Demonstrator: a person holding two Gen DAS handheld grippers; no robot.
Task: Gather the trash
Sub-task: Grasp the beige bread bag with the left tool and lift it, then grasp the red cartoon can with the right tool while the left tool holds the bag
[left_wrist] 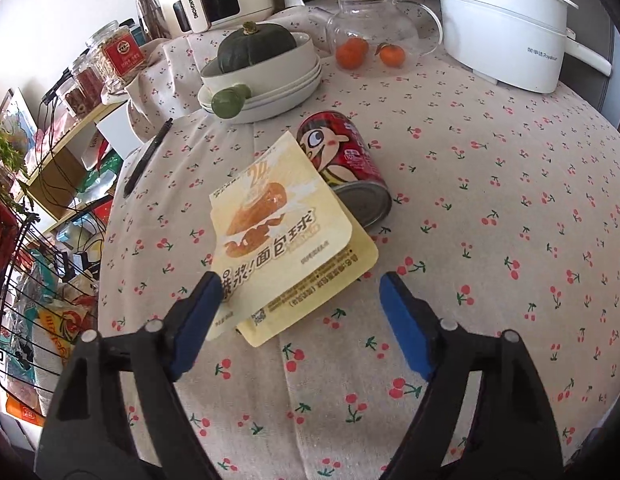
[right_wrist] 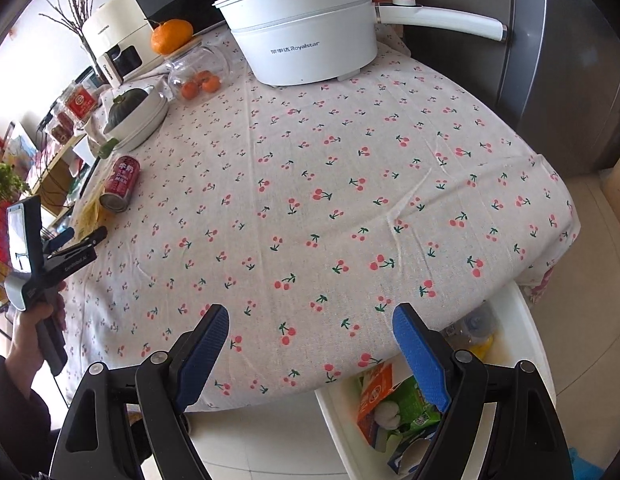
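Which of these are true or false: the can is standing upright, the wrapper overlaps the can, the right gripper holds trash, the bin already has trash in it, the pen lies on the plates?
1. The can stands upright. False: it lies on its side.
2. The wrapper overlaps the can. True.
3. The right gripper holds trash. False: it is open and empty.
4. The bin already has trash in it. True.
5. The pen lies on the plates. False: it lies on the cloth beside them.

Home dining corner: cherry-print tablecloth (right_wrist: 349, 184), electric pot (right_wrist: 306, 36), stacked bowls (left_wrist: 270, 76), squash (left_wrist: 256, 46).
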